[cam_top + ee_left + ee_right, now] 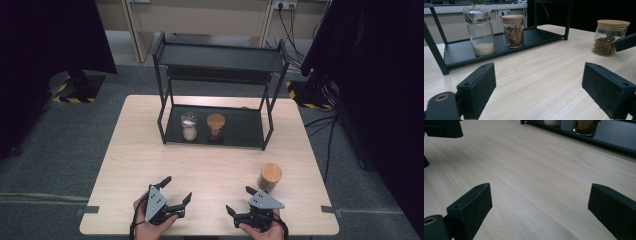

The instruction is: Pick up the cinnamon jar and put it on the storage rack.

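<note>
Two glass jars stand on the lower shelf of a black rack (250, 131): one with white powder (189, 126) (480, 32) and one with a wooden lid (215, 126) (512, 30) holding brown pieces. A third wooden-lidded jar (270, 176) (610, 37) stands on the table at the front right. My left gripper (177, 188) (541, 87) rests open near the front edge, with nothing between its jaws. My right gripper (239, 199) (541, 207) is open too, just left of and in front of the third jar, apart from it.
The rack has an upper shelf (220, 57) with nothing on it. The light wooden table (210, 160) lies bare between the grippers and the rack. Dark curtains, stands and cables surround the table on the grey floor.
</note>
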`<state>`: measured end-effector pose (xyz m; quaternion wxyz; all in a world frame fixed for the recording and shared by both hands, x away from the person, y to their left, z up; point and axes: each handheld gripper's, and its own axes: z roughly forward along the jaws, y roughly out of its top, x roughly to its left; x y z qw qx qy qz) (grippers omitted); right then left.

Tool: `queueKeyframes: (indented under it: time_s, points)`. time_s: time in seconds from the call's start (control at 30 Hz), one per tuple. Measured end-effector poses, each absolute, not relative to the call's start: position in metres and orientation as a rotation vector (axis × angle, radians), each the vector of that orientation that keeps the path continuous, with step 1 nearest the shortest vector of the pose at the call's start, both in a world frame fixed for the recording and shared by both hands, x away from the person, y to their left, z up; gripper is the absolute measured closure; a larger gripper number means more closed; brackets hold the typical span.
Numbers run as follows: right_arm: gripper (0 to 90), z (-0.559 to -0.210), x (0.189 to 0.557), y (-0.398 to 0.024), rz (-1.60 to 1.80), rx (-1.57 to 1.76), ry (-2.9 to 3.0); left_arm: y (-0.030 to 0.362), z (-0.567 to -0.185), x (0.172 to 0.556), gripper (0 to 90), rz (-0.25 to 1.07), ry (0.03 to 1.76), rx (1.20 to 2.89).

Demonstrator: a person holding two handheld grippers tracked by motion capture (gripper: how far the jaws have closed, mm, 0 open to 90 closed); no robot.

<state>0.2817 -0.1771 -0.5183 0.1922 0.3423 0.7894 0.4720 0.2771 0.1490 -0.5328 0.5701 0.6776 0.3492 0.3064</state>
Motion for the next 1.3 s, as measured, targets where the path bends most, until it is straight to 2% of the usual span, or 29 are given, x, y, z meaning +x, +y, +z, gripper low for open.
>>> queueKeyframes:
  time_s: [1.3]
  points:
    - [5.7, -0.519, 0.237, -0.215, 1.341, 1.022, 2.19, 0.149, -0.533, 0.278, 11.6, 0.712, 0.826, 1.591]
